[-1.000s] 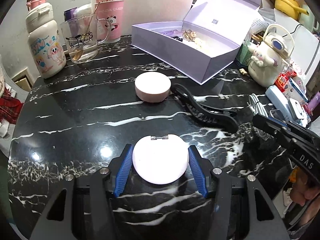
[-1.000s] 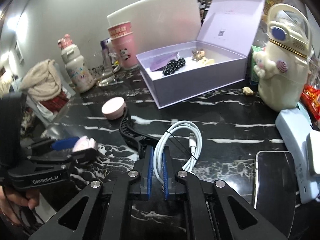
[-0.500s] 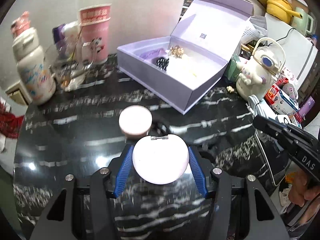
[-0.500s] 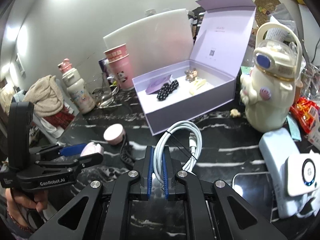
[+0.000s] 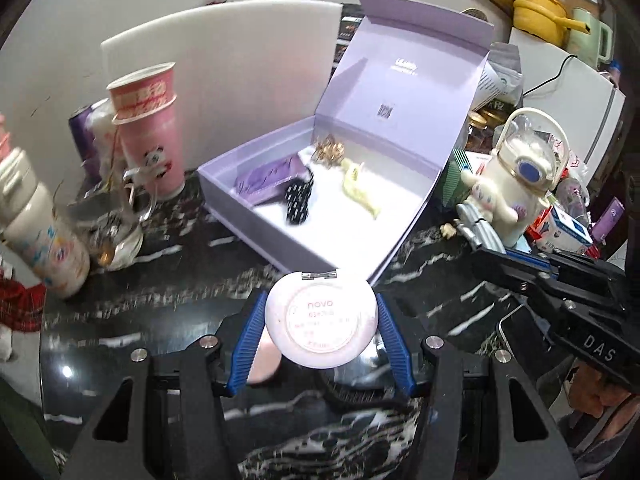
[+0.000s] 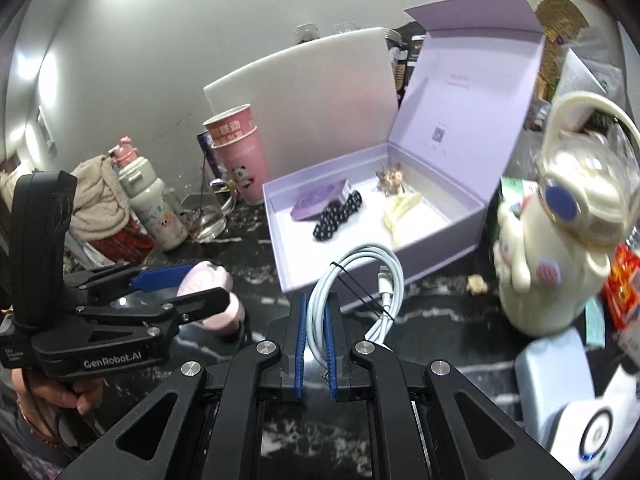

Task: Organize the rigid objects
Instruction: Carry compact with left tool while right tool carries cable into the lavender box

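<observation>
- On the black marble tabletop, the open lilac gift box is the largest thing and, I judge, the place where the loose items are being gathered; its lid stands up at the back, leaving the tray free from above.
- Inside the tray lie a purple card, a black dotted hair clip, a gold clip and a pale yellow clip, all toward the back, so the near part of the floor is bare.
- The left gripper is spread to about the width of the round pink compact and clamps it by its edges, label up, hinge toward the box, raised off the table just short of the box's near corner.
- The right gripper is nearly closed, pinching one side of the coiled white charging cable; the tied loop stands above the fingers, also in front of the box.
- A second pink round case sits on the table under the left gripper.
</observation>
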The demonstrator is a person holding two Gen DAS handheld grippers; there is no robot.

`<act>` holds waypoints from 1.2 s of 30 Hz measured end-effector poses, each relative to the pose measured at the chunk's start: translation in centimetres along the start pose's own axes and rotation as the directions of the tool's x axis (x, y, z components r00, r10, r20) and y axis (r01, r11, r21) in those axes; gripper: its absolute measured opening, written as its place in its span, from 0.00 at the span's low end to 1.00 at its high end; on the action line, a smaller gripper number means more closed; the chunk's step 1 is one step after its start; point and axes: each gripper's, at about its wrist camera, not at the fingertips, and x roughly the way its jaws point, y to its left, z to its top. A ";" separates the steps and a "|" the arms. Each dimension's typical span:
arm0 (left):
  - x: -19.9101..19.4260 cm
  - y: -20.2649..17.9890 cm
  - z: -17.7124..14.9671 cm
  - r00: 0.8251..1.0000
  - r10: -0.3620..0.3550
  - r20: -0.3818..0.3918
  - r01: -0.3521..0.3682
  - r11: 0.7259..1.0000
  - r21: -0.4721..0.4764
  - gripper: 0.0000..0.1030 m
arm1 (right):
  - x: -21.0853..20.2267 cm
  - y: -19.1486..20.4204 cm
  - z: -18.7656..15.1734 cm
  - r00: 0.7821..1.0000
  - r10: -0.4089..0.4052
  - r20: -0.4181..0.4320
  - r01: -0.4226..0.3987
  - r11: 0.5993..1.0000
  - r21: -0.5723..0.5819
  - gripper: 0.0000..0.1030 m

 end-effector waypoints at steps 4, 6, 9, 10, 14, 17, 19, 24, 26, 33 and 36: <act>0.5 -0.1 2.0 1.000 -0.002 0.021 0.002 1.000 0.018 0.54 | 0.6 0.2 1.5 1.000 0.008 0.005 -0.008 1.000 -0.015 0.08; 0.8 -0.1 2.8 1.000 -0.010 0.029 0.009 1.000 0.022 0.54 | 0.7 0.2 2.2 1.000 0.006 0.008 -0.006 1.000 -0.020 0.08; 1.4 0.0 4.1 0.999 -0.023 0.040 0.021 0.999 0.029 0.54 | 1.1 0.0 3.5 1.000 0.002 0.014 -0.002 1.000 -0.028 0.08; 1.7 0.0 4.6 0.999 -0.022 0.042 0.021 0.999 0.030 0.54 | 1.2 -0.1 3.8 1.000 0.000 0.017 0.000 1.000 -0.032 0.08; 3.0 0.3 6.2 0.999 -0.023 0.043 0.022 0.999 0.031 0.54 | 1.9 -0.6 5.1 1.000 -0.011 0.024 0.012 0.999 -0.044 0.08; 4.0 0.5 7.3 0.999 -0.026 0.041 0.025 0.999 0.025 0.54 | 2.6 -1.1 5.9 1.000 -0.009 0.022 0.010 0.999 -0.051 0.08; 4.7 0.6 8.0 0.999 -0.026 0.040 0.025 0.999 0.026 0.54 | 3.0 -1.5 6.3 1.000 -0.009 0.019 0.010 0.999 -0.051 0.08; 6.0 0.9 9.5 0.999 -0.030 0.041 0.029 0.999 0.031 0.54 | 4.1 -2.6 7.5 1.000 -0.023 0.015 0.024 0.998 -0.059 0.08; 6.6 1.0 10.1 0.999 -0.034 0.043 0.032 0.999 0.036 0.54 | 4.6 -3.0 8.1 0.999 -0.035 0.016 0.036 0.998 -0.060 0.08; 8.9 1.7 11.6 0.999 -0.017 0.031 0.015 0.998 0.063 0.54 | 6.0 -3.7 9.1 0.998 -0.062 0.020 0.063 0.996 -0.060 0.08; 9.8 1.9 12.1 1.000 -0.017 0.022 0.015 0.997 0.071 0.54 | 6.9 -4.1 9.4 0.998 -0.066 0.010 0.066 0.996 -0.059 0.08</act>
